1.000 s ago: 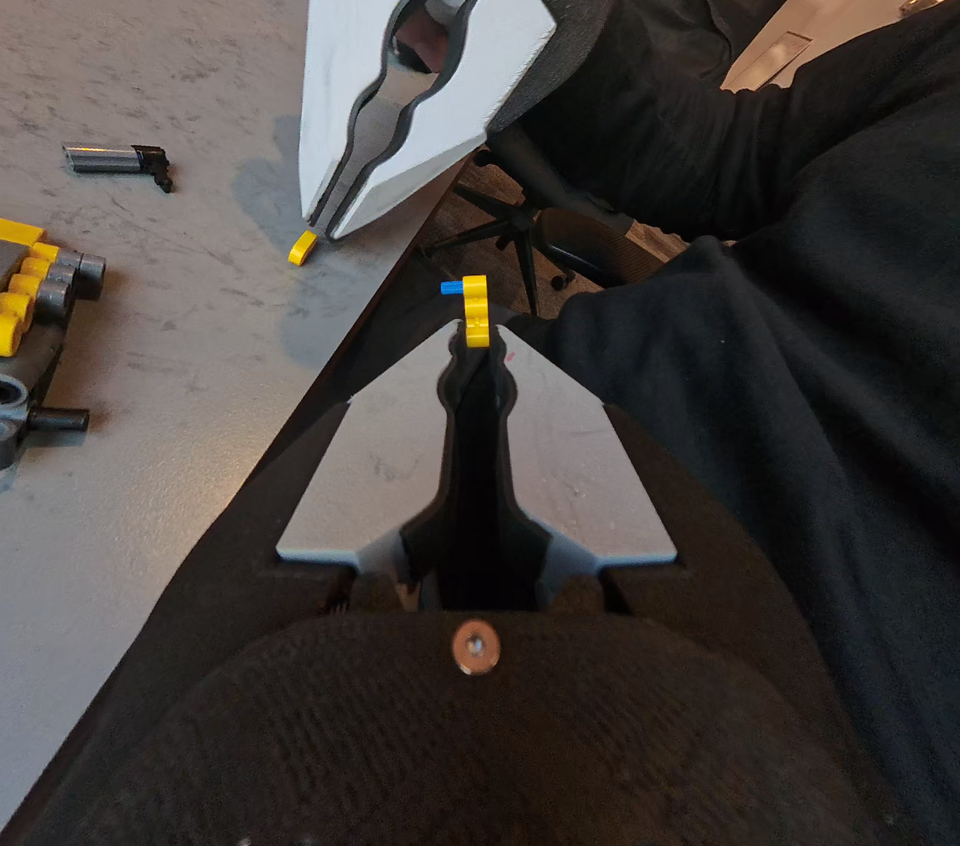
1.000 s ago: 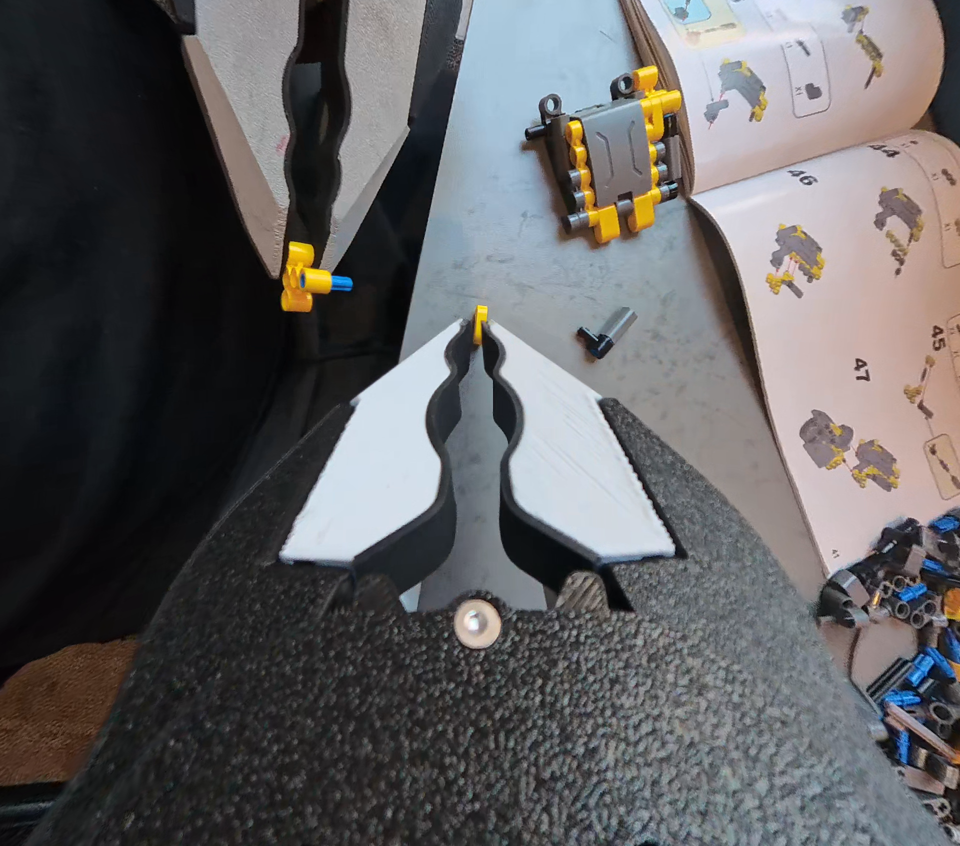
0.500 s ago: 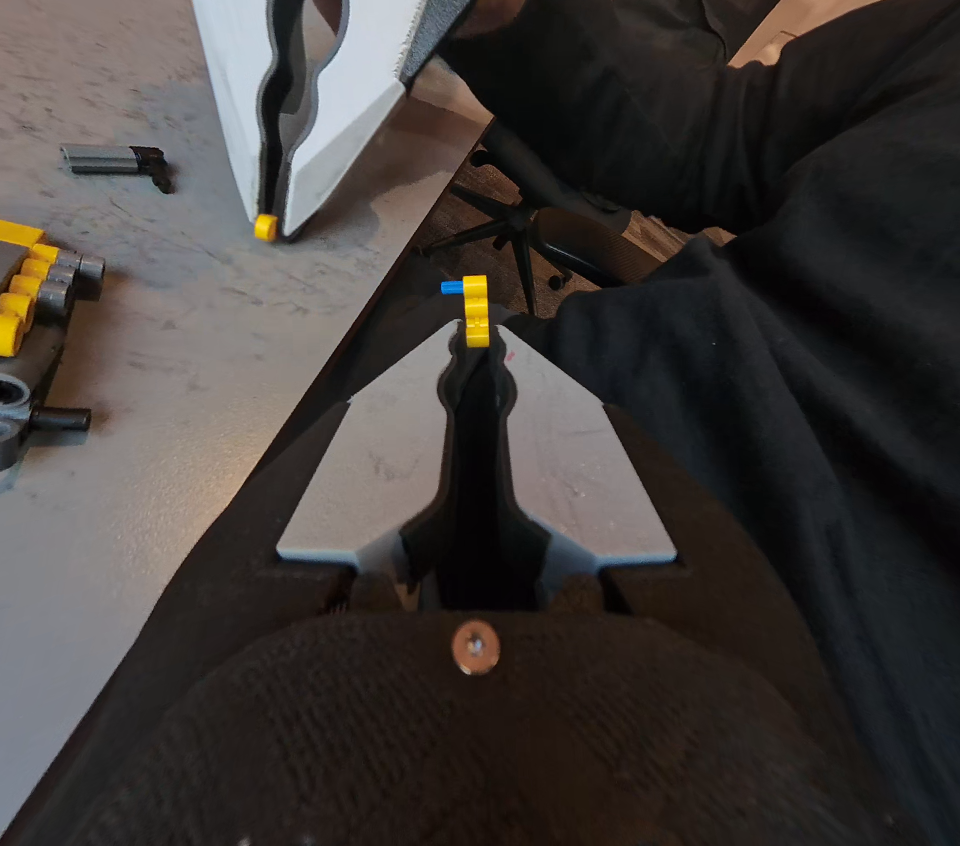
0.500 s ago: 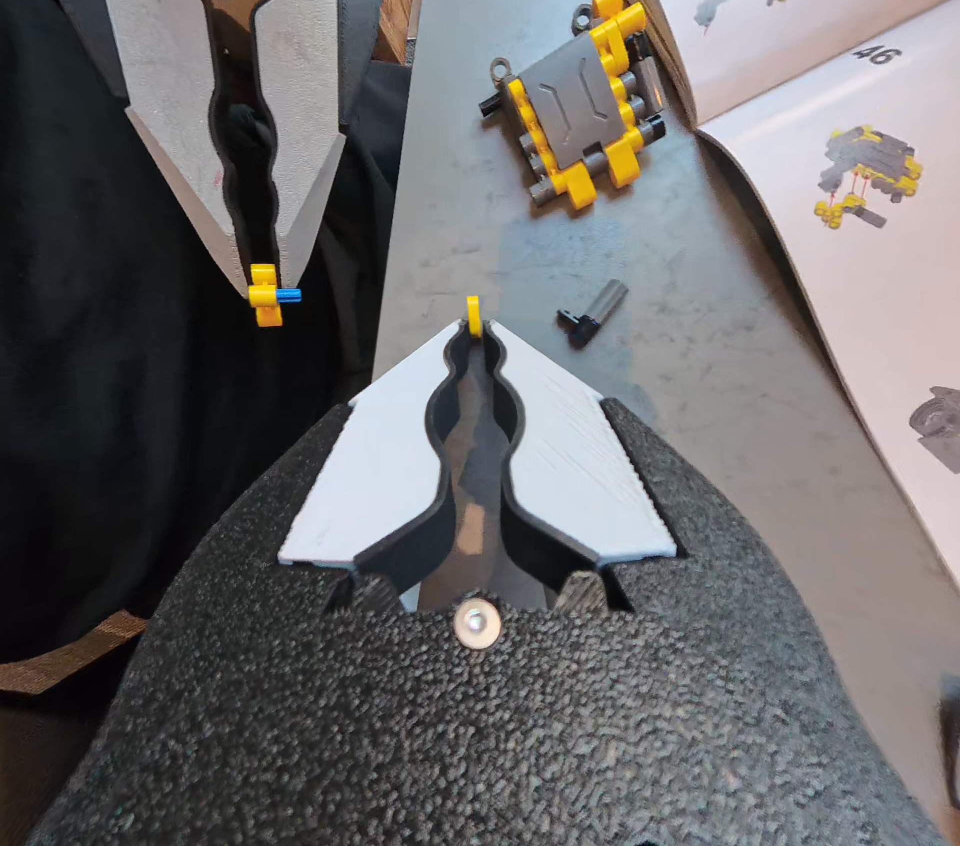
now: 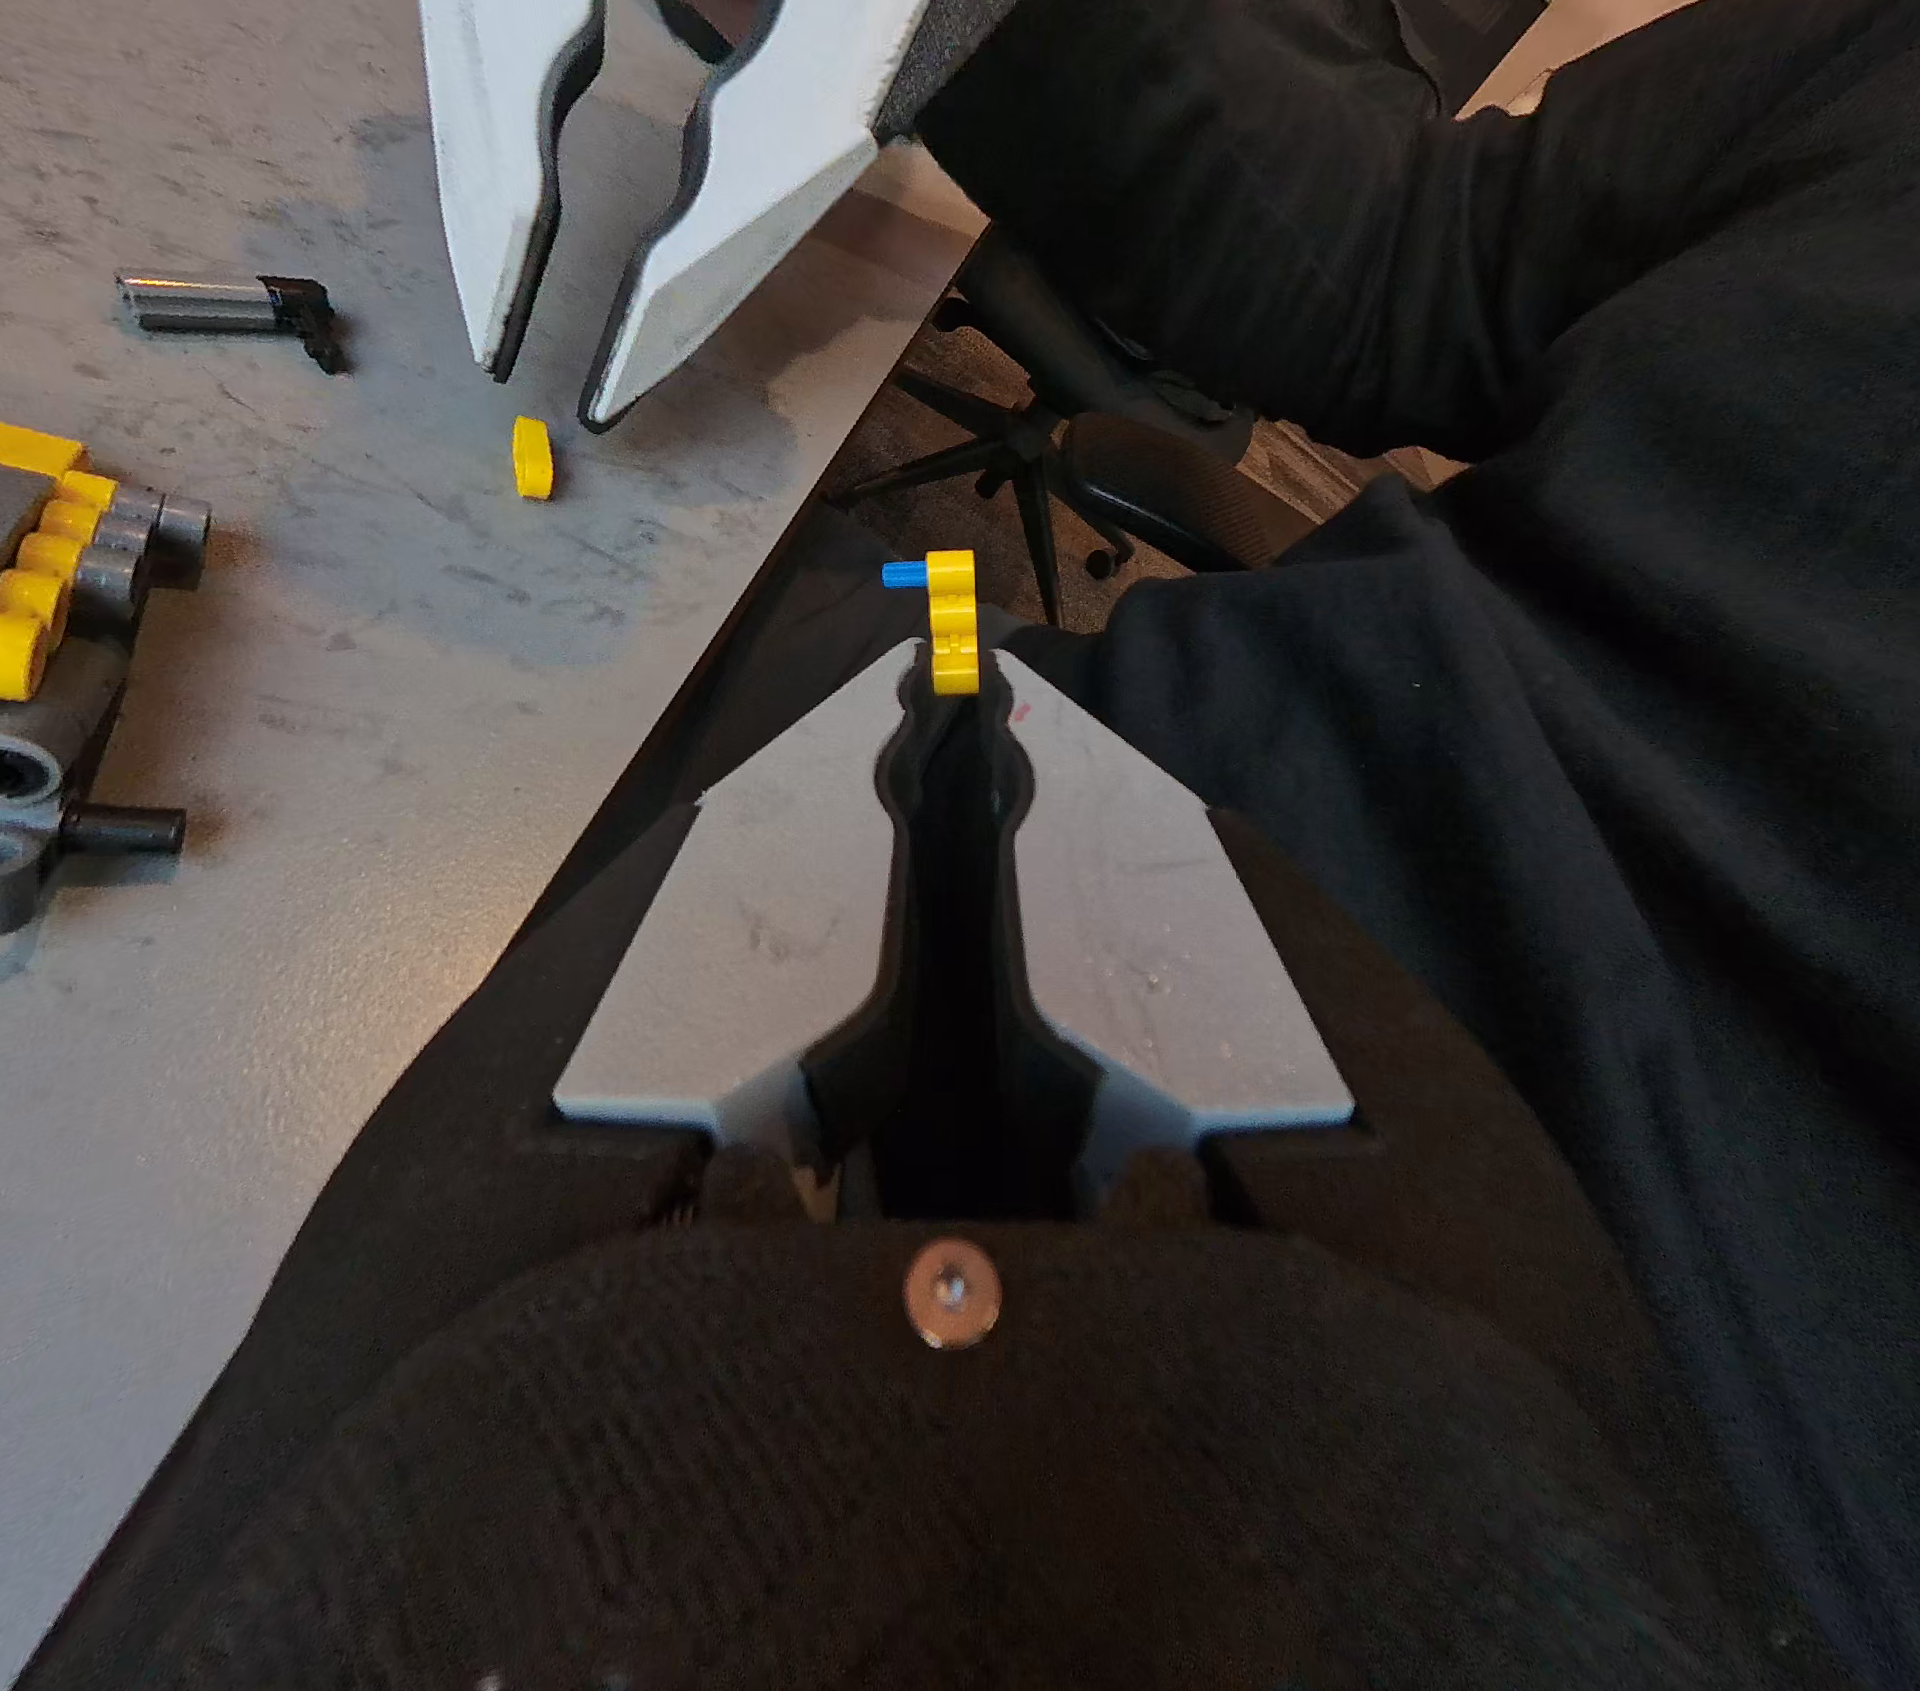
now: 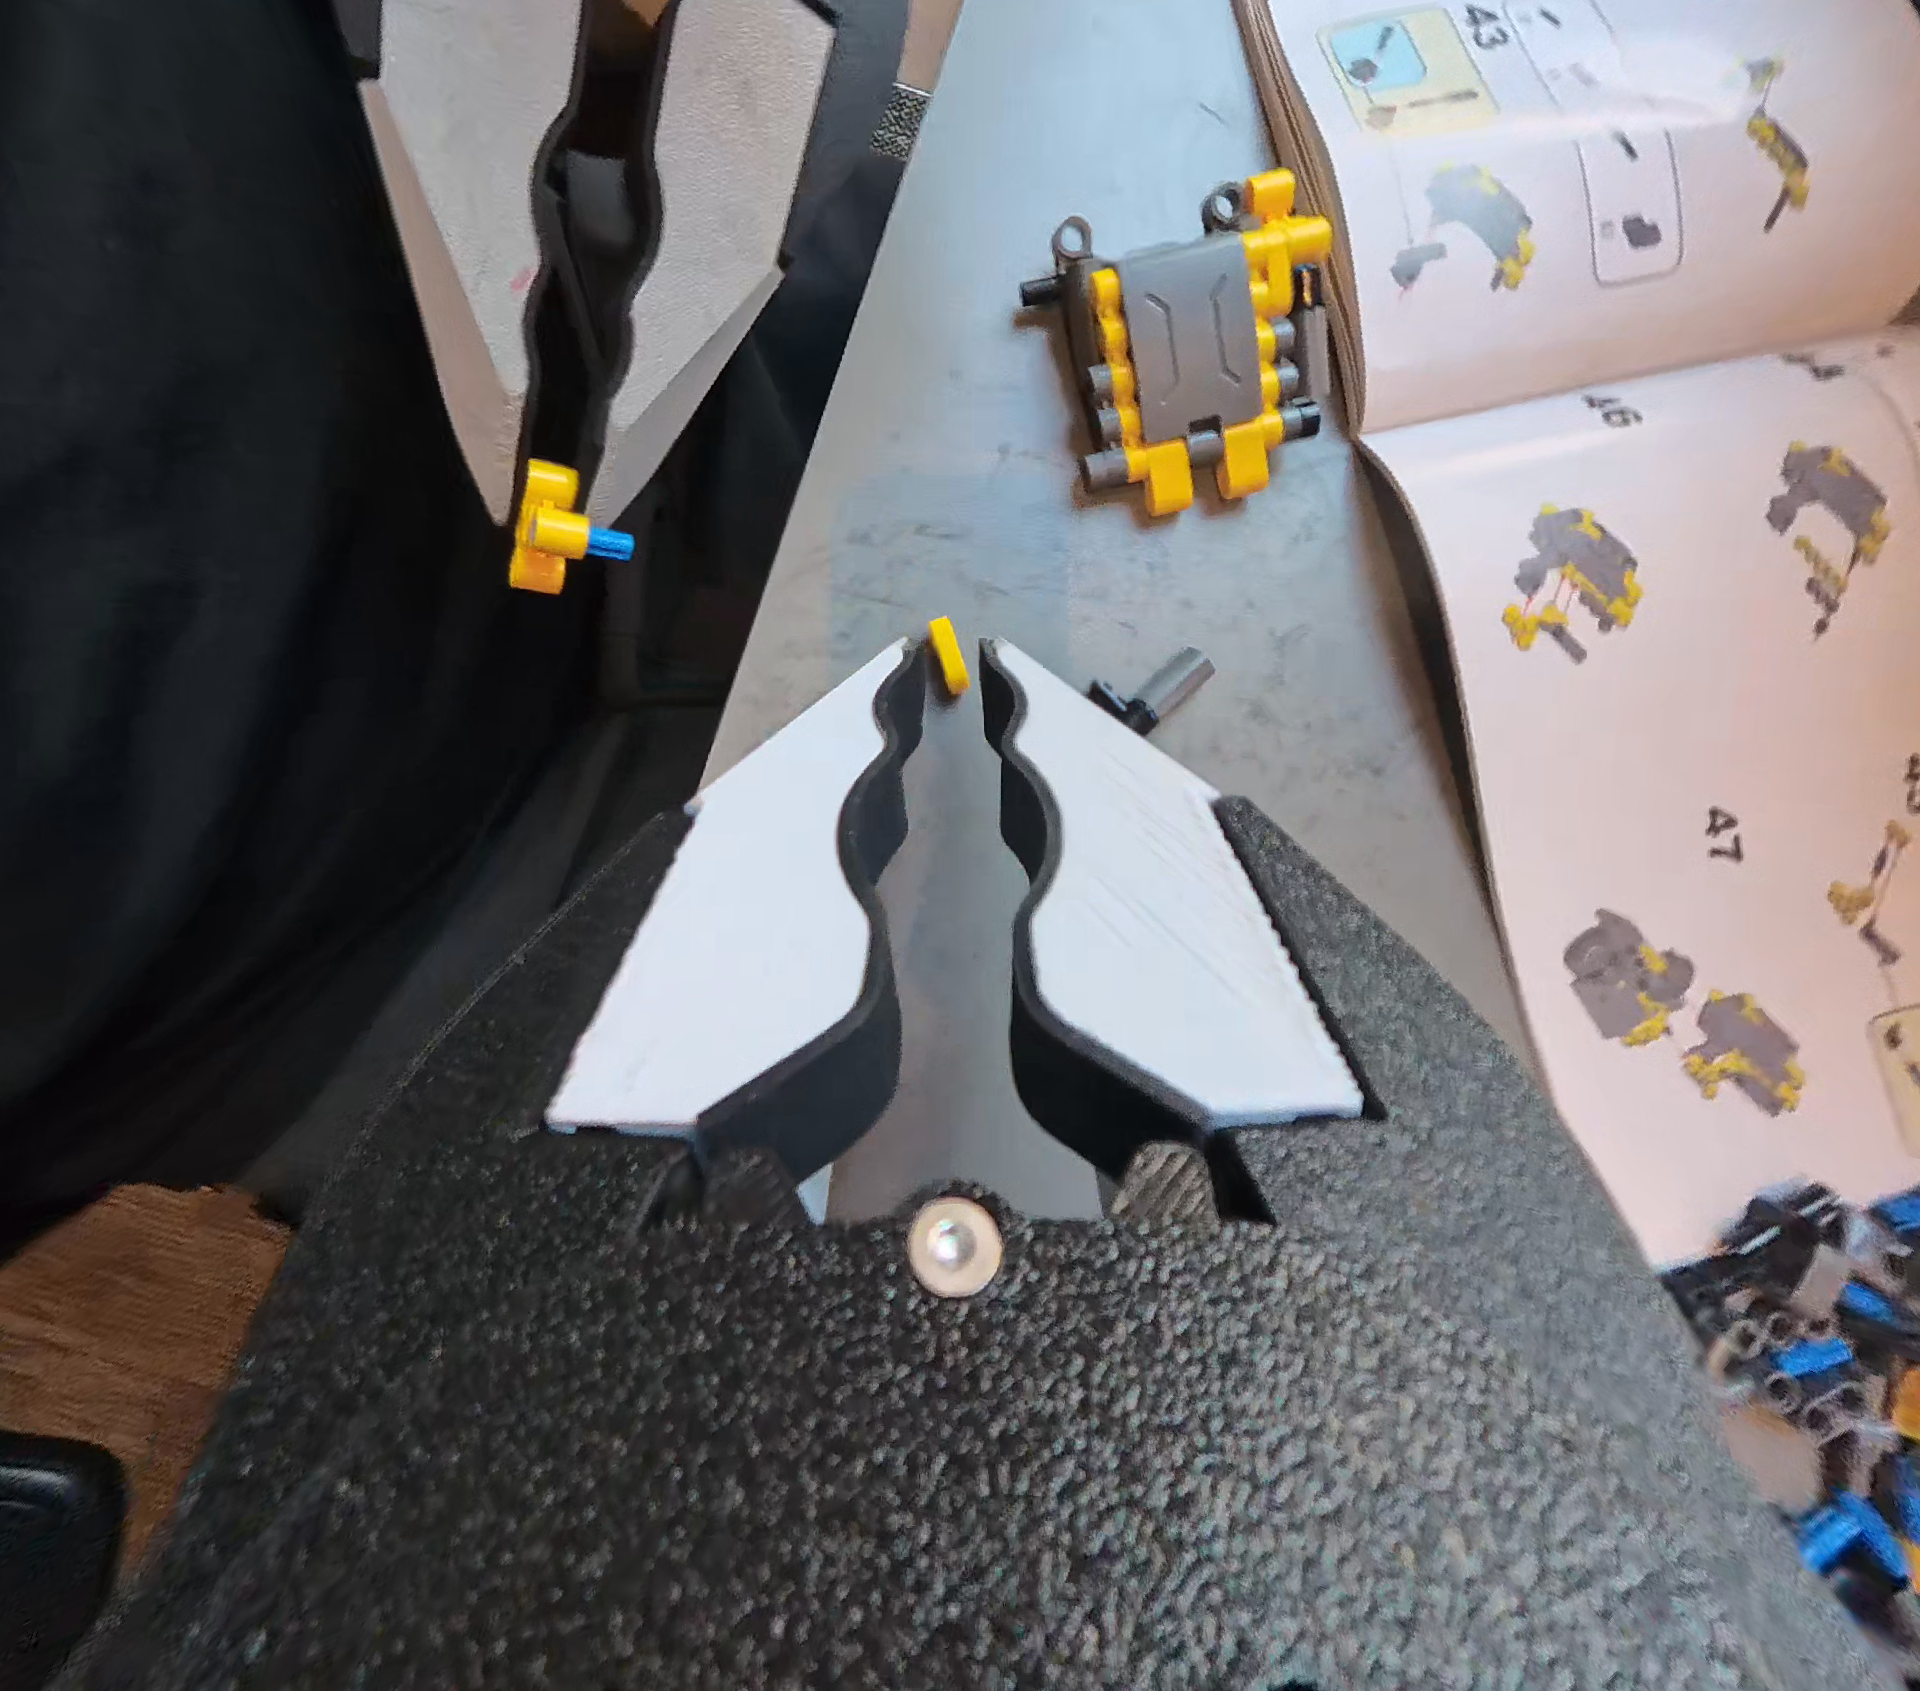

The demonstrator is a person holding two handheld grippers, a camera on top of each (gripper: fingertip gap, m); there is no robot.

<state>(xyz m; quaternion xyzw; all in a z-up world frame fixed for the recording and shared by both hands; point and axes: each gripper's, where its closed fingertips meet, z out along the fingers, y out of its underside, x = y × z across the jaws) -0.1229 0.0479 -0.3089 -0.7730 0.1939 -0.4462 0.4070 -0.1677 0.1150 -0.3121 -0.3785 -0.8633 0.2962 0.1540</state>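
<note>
My left gripper [image 5: 953, 662] is shut on a yellow connector with a blue pin [image 5: 948, 615], held off the table's edge over a person's dark clothing; it also shows in the right wrist view [image 6: 549, 527]. My right gripper [image 6: 951, 654] is open, its fingertips just above the grey table [image 6: 935, 436]. A small yellow piece [image 6: 948, 656] lies on the table between its tips, loose. In the left wrist view the right gripper [image 5: 549, 394] hangs over that yellow piece [image 5: 533, 456].
A yellow and grey brick assembly [image 6: 1190, 358] lies beside an open instruction booklet [image 6: 1621, 498]. A grey pin with a black end [image 6: 1158, 685] lies near the right gripper. A pile of blue and black parts [image 6: 1829, 1350] is at the right. An office chair base [image 5: 1039, 457] stands below the table edge. Tip to tip, the grippers are about 8 cm apart.
My right gripper has opened and let go of the small yellow piece, which now lies on the table. The left gripper has kept its hold and has not moved.
</note>
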